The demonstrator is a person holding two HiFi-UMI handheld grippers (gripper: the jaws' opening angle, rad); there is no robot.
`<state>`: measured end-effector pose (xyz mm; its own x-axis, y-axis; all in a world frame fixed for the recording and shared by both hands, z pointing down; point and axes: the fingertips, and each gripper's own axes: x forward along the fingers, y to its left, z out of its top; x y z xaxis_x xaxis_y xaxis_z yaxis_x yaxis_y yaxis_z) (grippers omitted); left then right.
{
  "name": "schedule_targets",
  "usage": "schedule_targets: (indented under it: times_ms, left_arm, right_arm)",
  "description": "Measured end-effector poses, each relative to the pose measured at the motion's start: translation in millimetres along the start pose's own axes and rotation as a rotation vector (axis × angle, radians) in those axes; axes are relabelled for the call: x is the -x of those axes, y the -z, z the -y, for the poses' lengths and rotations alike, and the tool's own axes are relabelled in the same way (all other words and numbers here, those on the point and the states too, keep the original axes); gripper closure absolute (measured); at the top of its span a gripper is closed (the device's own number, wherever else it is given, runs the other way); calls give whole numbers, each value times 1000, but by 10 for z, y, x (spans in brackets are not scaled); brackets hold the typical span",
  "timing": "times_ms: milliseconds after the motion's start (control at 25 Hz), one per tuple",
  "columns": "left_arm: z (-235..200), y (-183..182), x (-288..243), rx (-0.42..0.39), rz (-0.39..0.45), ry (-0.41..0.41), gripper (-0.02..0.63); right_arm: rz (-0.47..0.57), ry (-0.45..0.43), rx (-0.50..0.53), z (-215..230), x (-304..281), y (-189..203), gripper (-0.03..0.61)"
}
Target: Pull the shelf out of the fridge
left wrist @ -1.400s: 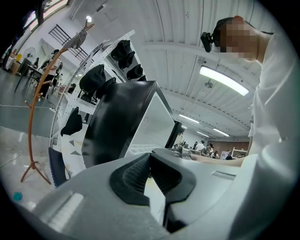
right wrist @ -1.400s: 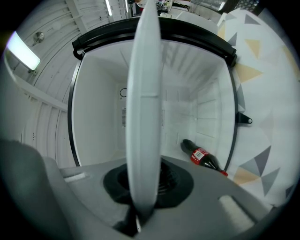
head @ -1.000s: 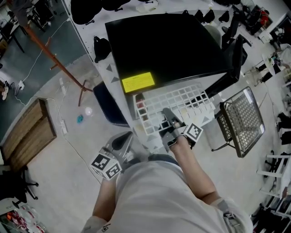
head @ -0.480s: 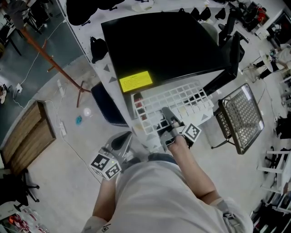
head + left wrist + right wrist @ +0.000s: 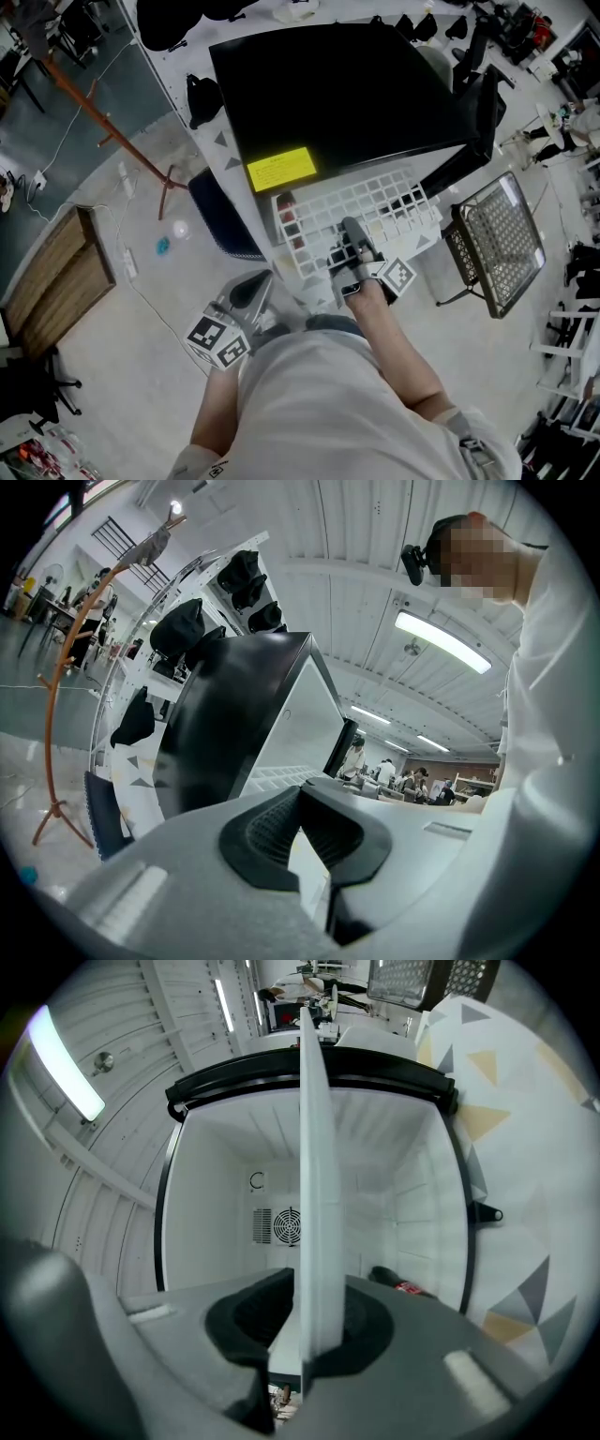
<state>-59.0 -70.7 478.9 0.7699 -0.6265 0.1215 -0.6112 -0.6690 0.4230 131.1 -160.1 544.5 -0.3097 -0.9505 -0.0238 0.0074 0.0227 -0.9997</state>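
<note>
Since a second ago the right gripper (image 5: 352, 228) has edged a little farther over the shelf (image 5: 361, 211) toward 12 o'clock, and its fingers, then tighter, are now opening. In the right gripper view the white shelf runs edge-on straight up between the two dark pads, which are easing off the panel rather than clamping it.

The shelf, a white grid of square cells, juts from the open front of the black fridge (image 5: 347, 94) toward 6 o'clock, partly out and partly still inside the cabinet. A yellow label (image 5: 281, 170) sits on the fridge's top near its front edge, and the black door (image 5: 473, 112) stands swung open at the cabinet's 3 o'clock. Beyond the shelf, the right gripper view takes in the white interior, a round fan vent (image 5: 288, 1225) on the back wall and a dark bottle (image 5: 405, 1285) lying at the vent's 4 o'clock.

The left gripper (image 5: 298, 803), held low at the shelf's 7 o'clock beside the person's body, has its fingers clenched on nothing. A wire-mesh rack (image 5: 502, 244) stands on the floor (image 5: 141, 375) at the shelf's 3 o'clock.
</note>
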Motion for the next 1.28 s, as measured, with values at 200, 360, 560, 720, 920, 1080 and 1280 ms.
schedule_targets:
  times_ms: [200,360,560,720,920,1080,1280]
  left_arm:
    - [-12,-1,-36,-2,-4,6,606]
    - [-8,-15,-63,-2,-11,14,606]
    - [17,-7,-91,-5,-19,41,606]
    - [17,-7,-80,-4,-20,53,606]
    - [17,3,-84,-7,-34,82,606]
    - [69,51,-123,-4,-54,131,606]
    - [209,121,-203,-19,-89,212,606]
  right_arm:
    - [-6,2,3,2,-5,-2,551]
    - [0,8,6,-18,-9,-1,552]
    - [8,28,1,-40,7,-1,552]
    - [21,33,-7,-64,130,19,552]
    - [19,23,-38,-23,374,31,552]
    - [50,29,-50,36,581,10,552]
    - [105,35,-6,30,853,-45,552]
